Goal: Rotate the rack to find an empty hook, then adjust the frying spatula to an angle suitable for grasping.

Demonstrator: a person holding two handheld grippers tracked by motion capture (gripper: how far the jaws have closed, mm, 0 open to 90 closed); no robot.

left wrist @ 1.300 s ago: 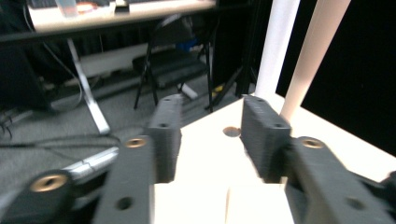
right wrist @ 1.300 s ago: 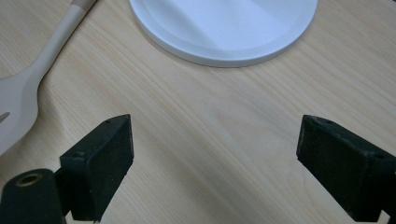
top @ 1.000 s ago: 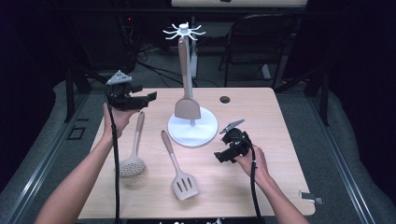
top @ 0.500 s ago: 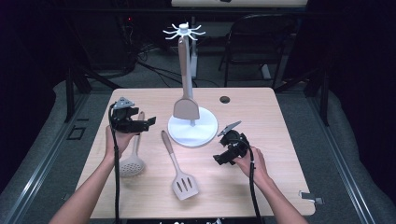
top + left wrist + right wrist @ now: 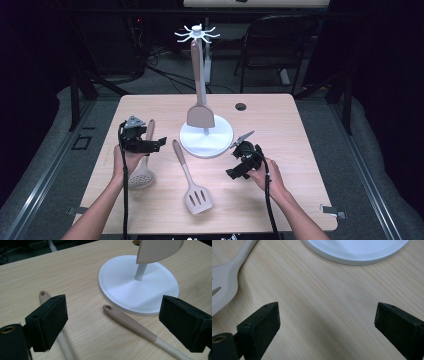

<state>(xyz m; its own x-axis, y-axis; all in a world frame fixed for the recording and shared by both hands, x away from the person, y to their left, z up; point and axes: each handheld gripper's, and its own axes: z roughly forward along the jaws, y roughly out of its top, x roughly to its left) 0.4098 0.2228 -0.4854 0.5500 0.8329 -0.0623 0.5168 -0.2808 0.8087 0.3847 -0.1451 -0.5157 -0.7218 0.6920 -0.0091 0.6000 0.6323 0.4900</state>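
Note:
A white utensil stand [image 5: 206, 140] stands mid-table, and a beige spatula [image 5: 200, 116] hangs from its hooks. A slotted turner [image 5: 197, 198] and a perforated skimmer [image 5: 141, 176] lie flat in front of it. My left gripper [image 5: 158, 144] hovers low over the skimmer's handle, open; its jaws have just been opening with nothing gripped. In the left gripper view the left gripper [image 5: 116, 321] frames the turner's handle [image 5: 130, 323] lying on the wood, with the skimmer's handle [image 5: 44, 295] behind the left jaw. My right gripper [image 5: 233, 172] sits right of the turner, open, jaws just opened wider. The right gripper [image 5: 327, 330] has bare wood between its jaws.
The stand's base [image 5: 138, 286] lies just beyond the left jaws, and its edge [image 5: 357, 251] tops the right gripper view. The turner's head [image 5: 223, 282] is at that view's left. A dark round hole [image 5: 241, 106] marks the table's far right. Chairs and cables stand behind the table.
My left gripper has come down from above the table's far left to just over the skimmer's handle, its jaws spreading. The right hand has stayed put.

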